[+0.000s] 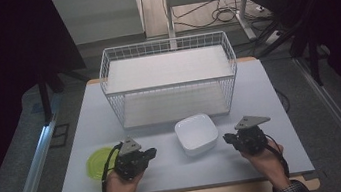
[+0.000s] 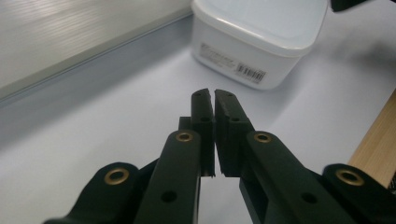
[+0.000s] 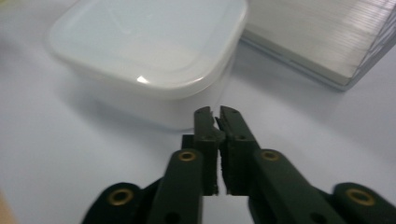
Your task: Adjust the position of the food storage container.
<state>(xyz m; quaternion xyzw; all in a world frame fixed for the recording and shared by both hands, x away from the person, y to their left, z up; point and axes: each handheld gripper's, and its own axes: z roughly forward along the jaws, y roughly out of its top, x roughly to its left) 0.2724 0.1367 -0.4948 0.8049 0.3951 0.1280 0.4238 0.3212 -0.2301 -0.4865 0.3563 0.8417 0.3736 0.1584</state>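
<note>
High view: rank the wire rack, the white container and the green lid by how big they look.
1. Wire rack, by far the largest.
2. White container.
3. Green lid, which looks a little smaller than the container, but the left tongs and the hand cover part of it, so that gap is unsure.

White container (image 2: 261, 42), side wall, left gripper view: one pale adhesive label (image 2: 233, 65) carrying several lines of small grey print at its left part and a black barcode at its right end. Print too small and blurred to make out; possibly product details. Digits under the barcode not legible. No other readable text, brand, number or sign on any item.
</note>
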